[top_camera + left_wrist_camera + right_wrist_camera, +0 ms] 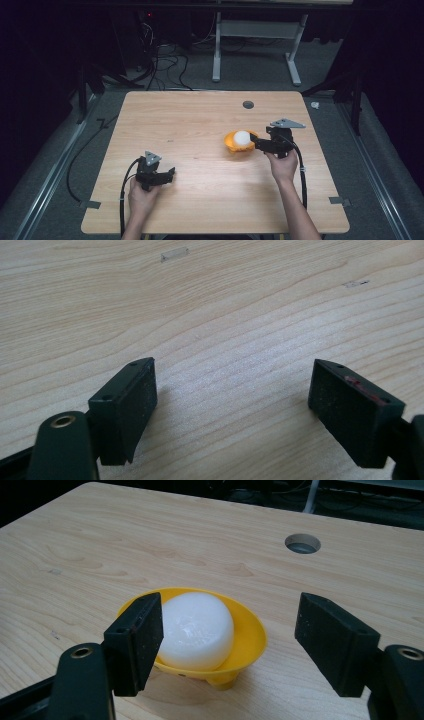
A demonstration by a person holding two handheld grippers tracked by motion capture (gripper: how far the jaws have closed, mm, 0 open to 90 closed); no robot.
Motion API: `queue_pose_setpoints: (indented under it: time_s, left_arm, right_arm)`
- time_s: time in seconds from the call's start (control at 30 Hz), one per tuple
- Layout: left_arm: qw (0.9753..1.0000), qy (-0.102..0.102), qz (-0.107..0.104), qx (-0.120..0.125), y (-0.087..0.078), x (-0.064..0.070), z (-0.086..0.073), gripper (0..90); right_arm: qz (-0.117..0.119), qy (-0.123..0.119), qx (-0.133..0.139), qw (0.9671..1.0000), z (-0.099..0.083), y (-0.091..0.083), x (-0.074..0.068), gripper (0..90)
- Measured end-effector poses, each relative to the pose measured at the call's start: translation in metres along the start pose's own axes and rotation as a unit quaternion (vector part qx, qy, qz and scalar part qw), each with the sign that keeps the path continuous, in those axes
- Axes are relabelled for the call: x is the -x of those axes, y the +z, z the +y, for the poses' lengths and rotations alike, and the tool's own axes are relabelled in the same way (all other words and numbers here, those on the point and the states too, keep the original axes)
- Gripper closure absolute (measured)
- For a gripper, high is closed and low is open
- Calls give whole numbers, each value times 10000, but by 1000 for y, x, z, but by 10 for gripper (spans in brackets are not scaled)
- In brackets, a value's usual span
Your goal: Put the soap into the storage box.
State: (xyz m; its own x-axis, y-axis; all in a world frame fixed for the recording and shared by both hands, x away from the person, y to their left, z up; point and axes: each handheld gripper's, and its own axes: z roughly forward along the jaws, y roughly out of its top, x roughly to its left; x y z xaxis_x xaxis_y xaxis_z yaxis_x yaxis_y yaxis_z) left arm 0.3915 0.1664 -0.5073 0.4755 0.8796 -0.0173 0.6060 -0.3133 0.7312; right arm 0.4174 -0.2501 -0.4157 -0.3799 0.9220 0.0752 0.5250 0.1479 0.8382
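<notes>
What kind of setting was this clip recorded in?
Probably a lab or recording room: a bare wooden table with a cable hole, loose cables on the floor behind, and dark surroundings.

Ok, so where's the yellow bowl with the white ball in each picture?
High view: the yellow bowl sits right of the table's middle, at the tips of the right tongs.
Left gripper view: not in it; bare wood between open jaws.
Right gripper view: lower centre, white ball inside, partly behind one open jaw.
Shared landmark: the round hole in the tabletop beyond the bowl.
</notes>
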Motion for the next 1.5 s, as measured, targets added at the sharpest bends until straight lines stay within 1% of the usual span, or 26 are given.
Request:
queue_pose_setpoints:
  time_s: [0.2,0.33,0.5,0.67,0.7,0.73,0.77,0.93,1.03,1.2,1.4,1.43,1.5]
  left_arm:
    - [10000,0,2,1,0,0,0,201]
    - [10000,0,2,1,0,0,0,201]
    - [10000,0,2,0,0,0,0,201]
    - [10000,1,0,0,0,0,0,201]
    - [10000,2,0,0,0,0,0,201]
    - [10000,1,1,1,0,0,0,201]
    - [10000,1,1,0,0,0,0,201]
    - [10000,2,2,0,0,0,0,201]
    - [10000,3,1,0,0,0,0,202]
    - [10000,1,2,1,0,0,0,202]
    - [10000,2,3,-1,0,0,0,201]
    - [10000,2,3,0,0,0,0,201]
    - [10000,1,3,1,0,0,0,201]
  right_arm:
    - [11,101,69,9999,-6,-6,1,285]
    - [3,98,49,9999,-8,-8,3,284]
    - [-14,110,153,9998,-10,-16,4,285]
    - [-37,145,176,9997,-15,-22,7,286]
    - [-41,113,188,9998,-15,-24,8,286]
    - [-46,161,194,9997,-16,-26,8,287]
    - [-59,153,205,9997,-18,-29,8,287]
    - [-65,128,234,9996,-20,-34,9,288]
    - [-74,150,239,9996,-21,-35,9,288]
    - [-95,210,299,9993,-26,-42,9,288]
    - [-102,203,298,9993,-30,-45,9,288]
    - [-98,257,328,9991,-32,-47,9,289]
    - [-95,274,334,9990,-34,-49,9,289]
